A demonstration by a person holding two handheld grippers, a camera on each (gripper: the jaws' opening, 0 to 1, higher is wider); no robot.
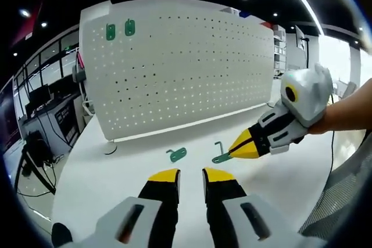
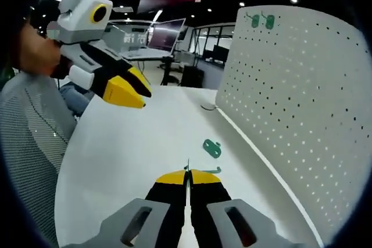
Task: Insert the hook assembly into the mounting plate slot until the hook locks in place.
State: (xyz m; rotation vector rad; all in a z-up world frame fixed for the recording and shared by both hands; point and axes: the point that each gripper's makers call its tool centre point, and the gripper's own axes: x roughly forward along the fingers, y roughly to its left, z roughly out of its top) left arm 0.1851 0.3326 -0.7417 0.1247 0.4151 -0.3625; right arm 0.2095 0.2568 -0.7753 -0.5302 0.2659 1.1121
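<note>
Between right gripper (image 2: 187, 173) tips: green hook (image 1: 221, 156) pinched, jaws closed. Left gripper (image 1: 190, 173) spread, idle. Lift level, aim for pegboard (image 1: 180, 62) slot.

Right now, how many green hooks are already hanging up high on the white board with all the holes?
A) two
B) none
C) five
A: two green hooks hang side by side near the top corner of the white pegboard, while two others are down on the table, one loose and one at the right tongs.
</note>
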